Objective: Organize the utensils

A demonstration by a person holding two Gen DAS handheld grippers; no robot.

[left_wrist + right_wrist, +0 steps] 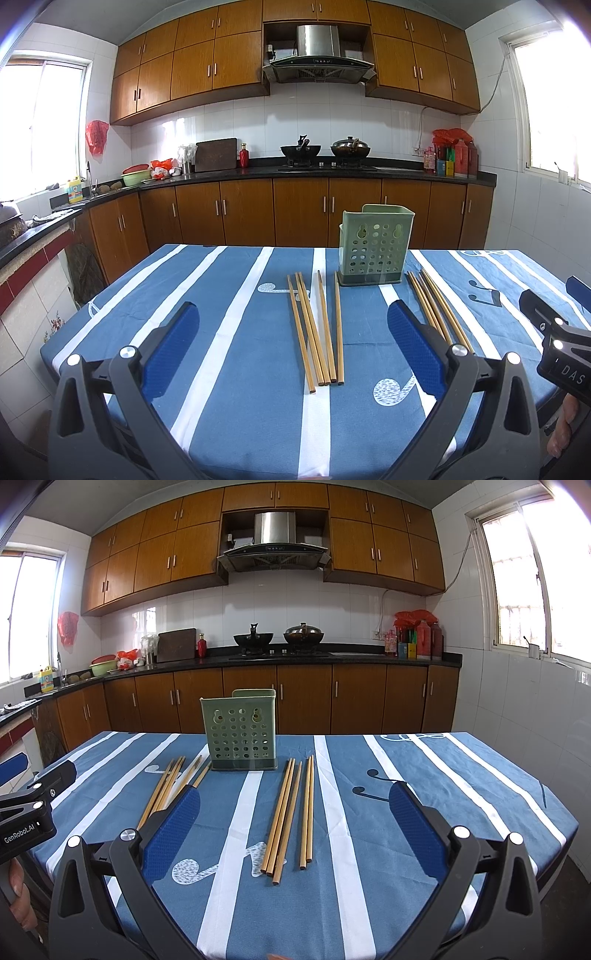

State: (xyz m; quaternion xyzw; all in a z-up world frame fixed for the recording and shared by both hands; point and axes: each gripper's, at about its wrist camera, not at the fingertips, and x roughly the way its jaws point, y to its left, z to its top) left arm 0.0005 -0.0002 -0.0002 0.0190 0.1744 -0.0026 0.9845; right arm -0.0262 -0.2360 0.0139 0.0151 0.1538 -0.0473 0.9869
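A green perforated utensil holder (pixel 373 246) (pixel 240 732) stands upright near the table's far edge. Several wooden chopsticks lie flat in two groups, left (pixel 317 328) (pixel 168 788) and right (pixel 437 306) (pixel 291 812) of the holder. My left gripper (pixel 295 325) is open and empty, held above the table with the left group between its fingers. My right gripper (pixel 295 806) is open and empty, with the right group between its fingers. Each gripper shows at the edge of the other's view, the right one (pixel 554 325) and the left one (pixel 33 794).
The table wears a blue cloth with white stripes (pixel 221 295) (pixel 443 775). Behind it runs a kitchen counter (pixel 332 171) with two woks, a chopping board, bottles and bowls. Brown cabinets stand under and over it.
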